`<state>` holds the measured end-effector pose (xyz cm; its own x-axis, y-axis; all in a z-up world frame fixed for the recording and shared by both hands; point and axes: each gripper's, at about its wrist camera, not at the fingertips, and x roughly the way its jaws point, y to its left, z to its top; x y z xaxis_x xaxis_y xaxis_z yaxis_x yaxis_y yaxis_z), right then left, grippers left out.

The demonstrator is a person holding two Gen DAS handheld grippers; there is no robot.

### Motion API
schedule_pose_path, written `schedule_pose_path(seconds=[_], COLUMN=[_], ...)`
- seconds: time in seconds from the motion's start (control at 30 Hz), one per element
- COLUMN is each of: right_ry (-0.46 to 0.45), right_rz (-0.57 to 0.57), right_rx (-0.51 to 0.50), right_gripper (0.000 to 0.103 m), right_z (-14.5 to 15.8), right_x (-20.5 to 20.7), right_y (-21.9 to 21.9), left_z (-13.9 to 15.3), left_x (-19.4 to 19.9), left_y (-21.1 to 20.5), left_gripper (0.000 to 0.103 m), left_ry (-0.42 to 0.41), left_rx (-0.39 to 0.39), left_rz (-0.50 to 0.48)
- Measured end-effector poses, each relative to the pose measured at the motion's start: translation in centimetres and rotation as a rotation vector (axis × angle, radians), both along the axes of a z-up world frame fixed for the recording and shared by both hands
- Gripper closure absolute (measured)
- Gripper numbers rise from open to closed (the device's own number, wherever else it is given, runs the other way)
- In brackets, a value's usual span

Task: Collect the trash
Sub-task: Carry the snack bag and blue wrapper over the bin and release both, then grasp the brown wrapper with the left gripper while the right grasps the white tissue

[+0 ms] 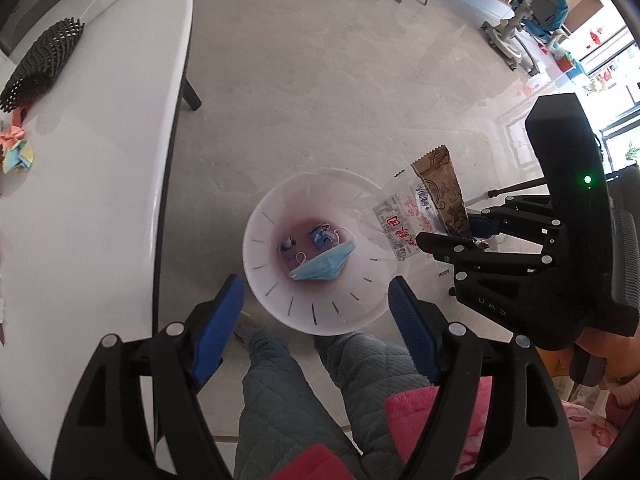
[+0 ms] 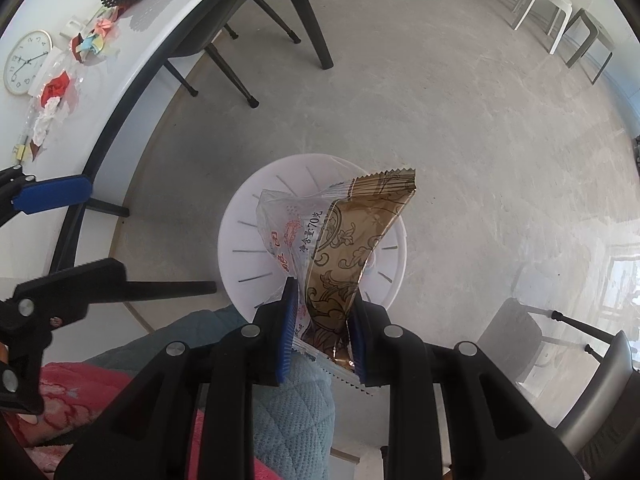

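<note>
My right gripper [image 2: 325, 322] is shut on a gold and clear snack wrapper [image 2: 352, 240] and holds it above the rim of a white trash bin [image 2: 240, 256] on the floor. In the left wrist view the same wrapper [image 1: 424, 208] hangs at the bin's right edge, held by the right gripper [image 1: 460, 242]. The bin [image 1: 264, 280] holds a blue face mask [image 1: 324, 266] and small blue scraps [image 1: 318, 236]. My left gripper [image 1: 316, 312] is open and empty over the near side of the bin.
A white table [image 1: 100, 160] runs along the left with a black mesh sleeve [image 1: 40, 64] and crumpled coloured paper [image 1: 18, 152]. The right wrist view shows a wall clock [image 2: 26, 62], more paper scraps [image 2: 56, 88], dark chairs [image 2: 248, 20] and white stools [image 2: 552, 12].
</note>
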<state>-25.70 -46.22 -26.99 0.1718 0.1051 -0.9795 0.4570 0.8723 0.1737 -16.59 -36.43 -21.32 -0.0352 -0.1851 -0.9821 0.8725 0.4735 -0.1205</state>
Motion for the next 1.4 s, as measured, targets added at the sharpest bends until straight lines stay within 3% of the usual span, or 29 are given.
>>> schedule_pose_path(seconds=[0.07,0.13,0.23,0.33,0.6,0.67,0.77,0.9,1.03,1.27,1.4], right_ry=[0.003,0.008,0.019,0.016,-0.017,-0.037,-0.095,-0.178,-0.241,-0.298,-0.286], right_rz=[0.011,0.025,0.053,0.064,0.051,0.054,0.079,0.142,0.206,0.305,0.347], right_rx=[0.006,0.008,-0.024,-0.037,-0.041,-0.056,-0.102,-0.134,-0.142,-0.098,-0.071], right_gripper=[0.073,0.049,0.033,0.025,0.021,0.020,0.010,0.006,0.003,0.003,0.003], right_z=[-0.2,-0.3,-0.3,0.0,2.7,4.1,7.2,10.8,12.7,14.0,13.2], right_x=[0.3,0.6,1.1,1.5,2.8,3.7,5.7,10.0,15.0,23.9,27.9], right_y=[0.2,0.5,1.2,1.7,2.1,2.5,3.6,5.8,8.6,14.4,18.2], left_z=[0.4,0.7,0.8,1.0,3.2,4.3,6.6,9.1,10.3,9.6,8.3], left_x=[0.3,0.6,1.1,1.7,3.3,4.2,5.9,9.2,13.3,20.1,23.3], left_y=[0.5,1.0,1.6,2.3,4.4,5.4,7.3,10.9,15.8,25.8,30.2], left_gripper=[0.031,0.031,0.031,0.031,0.030,0.023,0.018,0.012,0.008,0.008,0.008], left_ry=[-0.006,-0.021,-0.027,-0.027,-0.047,-0.059,-0.079,-0.135,-0.199,-0.230,-0.223], left_rx=[-0.005,-0.003,-0.001,-0.004,-0.048,-0.065,-0.113,-0.155,-0.141,-0.123,-0.135], left_rz=[0.022,0.039,0.066,0.091,0.159,0.187,0.256,0.371,0.482,0.678,0.718])
